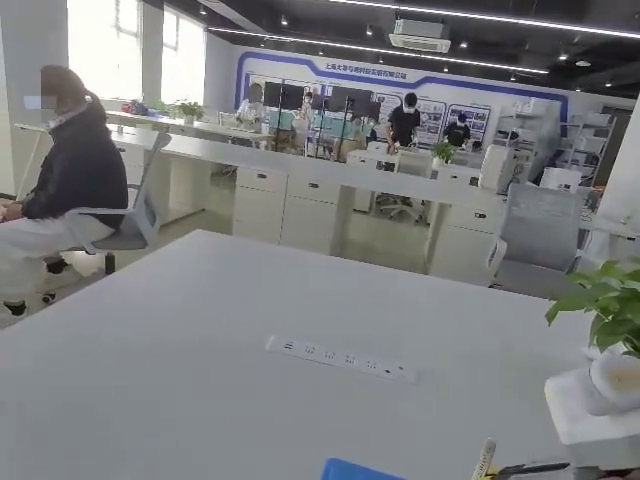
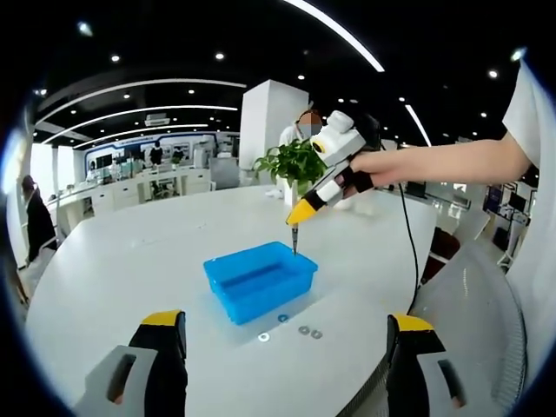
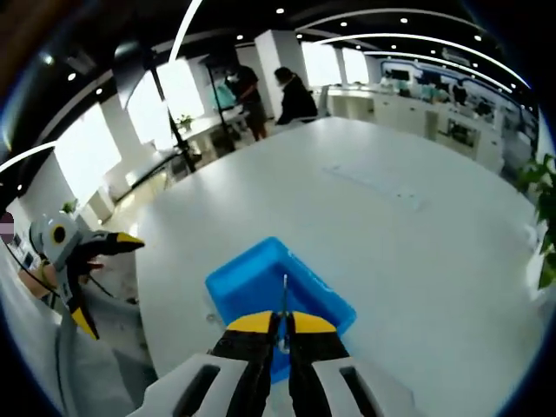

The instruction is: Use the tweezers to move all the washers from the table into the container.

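Observation:
A blue container [image 2: 261, 280] sits on the white table, with several small washers [image 2: 304, 331] lying on the table just in front of it. In the left gripper view my left gripper [image 2: 282, 343] stands open and apart from them, nothing between its jaws. My right gripper [image 2: 301, 211], held in a hand, hovers over the container's far side, shut on thin tweezers [image 2: 294, 239] that point down. In the right gripper view, the right gripper [image 3: 282, 326] holds the tweezers [image 3: 283, 304] above the container [image 3: 252, 287]. Whether the tweezer tips hold a washer is too small to tell. The left gripper [image 3: 102, 282] shows open at the left.
A potted plant [image 2: 291, 165] stands behind the container near the table's far edge. A power strip [image 1: 342, 358] is set into the table [image 1: 180, 330]. A person [image 1: 60, 170] sits at the left. The table edge runs close behind my left gripper.

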The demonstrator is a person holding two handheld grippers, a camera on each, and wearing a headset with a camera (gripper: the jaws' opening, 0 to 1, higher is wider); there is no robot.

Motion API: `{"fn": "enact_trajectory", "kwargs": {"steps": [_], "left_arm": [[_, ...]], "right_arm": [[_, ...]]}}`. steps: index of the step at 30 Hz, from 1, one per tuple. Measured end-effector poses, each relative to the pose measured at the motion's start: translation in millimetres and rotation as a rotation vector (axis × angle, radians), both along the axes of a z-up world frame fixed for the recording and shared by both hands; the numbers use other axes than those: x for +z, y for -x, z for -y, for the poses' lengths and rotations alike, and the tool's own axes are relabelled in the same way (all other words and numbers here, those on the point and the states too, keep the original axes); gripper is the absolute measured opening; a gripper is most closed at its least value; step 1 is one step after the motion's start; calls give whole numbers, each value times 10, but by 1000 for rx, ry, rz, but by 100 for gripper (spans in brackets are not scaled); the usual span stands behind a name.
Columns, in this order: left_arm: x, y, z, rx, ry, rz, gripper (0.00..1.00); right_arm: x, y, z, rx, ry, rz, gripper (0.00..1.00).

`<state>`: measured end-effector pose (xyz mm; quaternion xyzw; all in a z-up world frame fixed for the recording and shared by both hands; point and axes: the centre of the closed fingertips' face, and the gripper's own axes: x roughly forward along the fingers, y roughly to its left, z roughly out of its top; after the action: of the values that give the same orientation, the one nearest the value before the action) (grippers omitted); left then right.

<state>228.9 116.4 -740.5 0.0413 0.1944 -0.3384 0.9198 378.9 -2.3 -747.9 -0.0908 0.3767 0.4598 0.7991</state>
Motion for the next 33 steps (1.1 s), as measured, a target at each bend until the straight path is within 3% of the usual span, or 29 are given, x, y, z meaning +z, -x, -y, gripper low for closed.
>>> {"fn": "enact_trajectory", "kwargs": {"steps": [7, 20, 24, 33], "left_arm": [[26, -4, -9, 4, 2, 3, 97], [29, 48, -37, 21, 9, -10, 97], [37, 89, -54, 33, 28, -21, 96], [48, 114, -81, 47, 36, -24, 96]], "right_arm": [[-150, -122, -60, -13, 15, 9, 3], [-466, -143, -41, -16, 74, 27, 3], [-485, -89, -62, -23, 63, 41, 3], [-583, -145, -28, -23, 43, 63, 3]]}}
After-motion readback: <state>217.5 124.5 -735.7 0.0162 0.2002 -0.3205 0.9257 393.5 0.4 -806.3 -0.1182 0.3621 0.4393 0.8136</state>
